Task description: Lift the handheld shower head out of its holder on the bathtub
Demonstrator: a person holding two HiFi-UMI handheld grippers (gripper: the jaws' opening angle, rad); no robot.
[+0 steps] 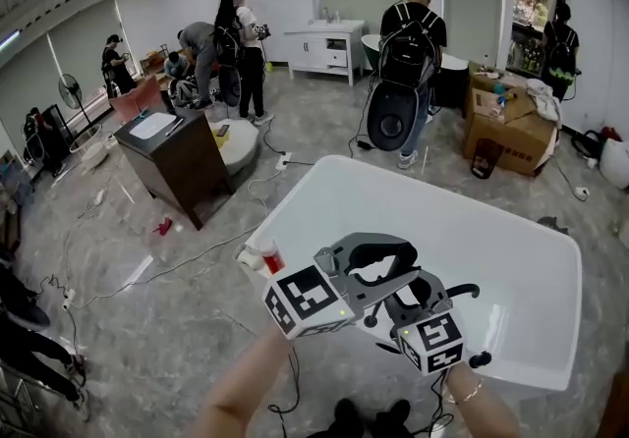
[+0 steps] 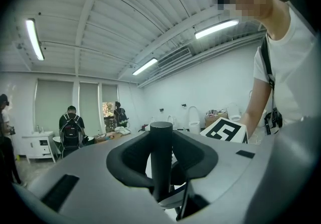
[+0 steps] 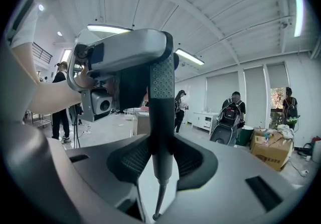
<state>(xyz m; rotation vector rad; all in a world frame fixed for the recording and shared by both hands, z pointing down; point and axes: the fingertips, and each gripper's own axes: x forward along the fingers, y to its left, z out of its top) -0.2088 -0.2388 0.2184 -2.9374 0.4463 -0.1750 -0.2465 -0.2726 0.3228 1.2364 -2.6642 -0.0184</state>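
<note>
Grippers first: we are finding the left gripper (image 1: 369,264) and the right gripper (image 1: 429,295) both clamping the dark, stick-like handle of the shower head (image 3: 160,117), the left one gripping higher up it. We are seeing the pair holding it at lower centre of the head view, over the white bathtub (image 1: 531,259). People (image 1: 413,53) are standing across the upper frame.

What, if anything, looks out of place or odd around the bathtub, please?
Nothing looks damaged or spilled. Both the left gripper and right gripper clamp the shower head above the bathtub. Only the loose cables trailing across the floor look untidy.
</note>
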